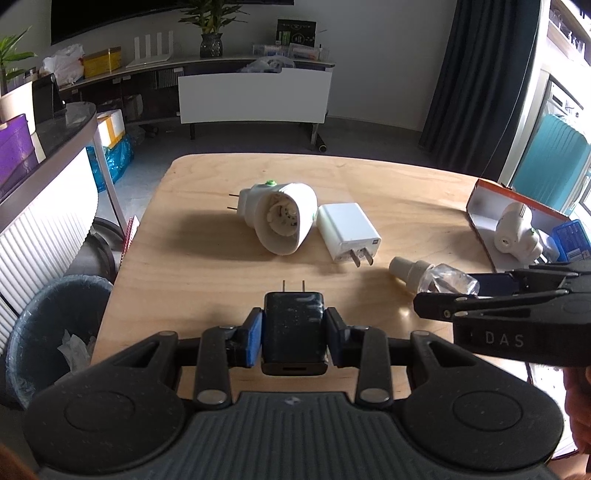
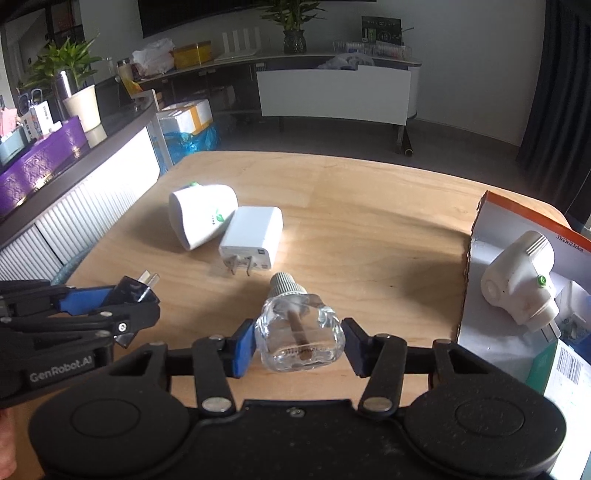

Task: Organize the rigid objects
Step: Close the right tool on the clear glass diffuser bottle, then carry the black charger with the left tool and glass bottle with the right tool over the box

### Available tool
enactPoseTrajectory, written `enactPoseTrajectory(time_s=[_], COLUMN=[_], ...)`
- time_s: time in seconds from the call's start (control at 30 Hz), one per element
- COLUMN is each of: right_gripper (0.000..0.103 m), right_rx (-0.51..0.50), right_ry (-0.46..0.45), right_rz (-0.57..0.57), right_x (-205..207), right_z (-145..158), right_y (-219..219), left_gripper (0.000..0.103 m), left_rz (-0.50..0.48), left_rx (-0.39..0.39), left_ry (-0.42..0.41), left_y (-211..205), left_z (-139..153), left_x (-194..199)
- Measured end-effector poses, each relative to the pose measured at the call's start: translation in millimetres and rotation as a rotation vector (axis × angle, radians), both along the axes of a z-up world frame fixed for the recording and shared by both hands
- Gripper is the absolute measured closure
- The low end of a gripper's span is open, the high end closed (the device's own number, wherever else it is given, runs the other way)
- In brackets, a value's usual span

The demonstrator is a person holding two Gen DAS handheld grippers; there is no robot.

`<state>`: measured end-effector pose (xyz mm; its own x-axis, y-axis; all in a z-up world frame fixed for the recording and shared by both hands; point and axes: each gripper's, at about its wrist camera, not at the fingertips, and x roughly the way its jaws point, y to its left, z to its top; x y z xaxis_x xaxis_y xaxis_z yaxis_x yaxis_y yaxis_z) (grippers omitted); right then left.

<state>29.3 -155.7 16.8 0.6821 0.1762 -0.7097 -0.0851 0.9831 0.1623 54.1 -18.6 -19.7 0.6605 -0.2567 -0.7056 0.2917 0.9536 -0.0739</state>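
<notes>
L gripper (image 1: 294, 338) has its jaws clamped on the black charger (image 1: 294, 326), prongs fwd, lifted off the worktop (image 2: 369, 206), prob. for sorting. R gripper (image 2: 299, 345) jaws straddle the clear bottle (image 2: 300, 338), pads at its sides; can't tell if they're pressing yet. Farther off, white charger (image 1: 347, 230) and plug-in diffuser (image 1: 280, 218) lie touching mid-worktop; cardboard box (image 2: 480, 236) at right already holds another diffuser (image 2: 517, 280).

Office or lounge room: long curved white sideboard (image 1: 255, 92), potted green plants (image 2: 74, 85), dark wall screen (image 1: 147, 11), dark floor-length curtain (image 1: 476, 74).
</notes>
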Motion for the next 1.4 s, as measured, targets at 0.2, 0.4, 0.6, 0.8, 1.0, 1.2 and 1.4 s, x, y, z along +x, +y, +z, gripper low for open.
enactPoseTrajectory(time_s=[0.2,0.4,0.6,0.8,1.0,1.2,1.4], right_gripper=[0.042,0.043,0.043,0.043,0.043,0.043,0.043], right_rx=[0.03,0.034,0.037,0.031,0.036,0.036,0.039], right_ry=[-0.033,-0.077,-0.106,-0.135,-0.141,-0.148,-0.157], right_rz=[-0.014,-0.025,-0.036,-0.037,-0.044,-0.056,-0.065], right_x=[-15,-31,-46,-61,-74,-88,-103], right_z=[11,26,38,50,55,59,64], right_y=[1,2,0,-2,-3,-6,-8], left_gripper=[0.067,0.067,0.067,0.067,0.067,0.067,0.067], left_rz=[0.015,0.018,0.003,-0.006,-0.01,-0.016,-0.028], left_rx=[-0.009,-0.017,-0.018,-0.019,-0.014,-0.018,-0.024], left_ry=[-0.011,-0.029,-0.048,-0.065,-0.076,-0.08,-0.088], left_y=[2,0,-8,-14,-18,-22,-27], left_z=[8,18,26,34,40,45,50], left_x=[-5,-13,-21,-30,-39,-50,-61])
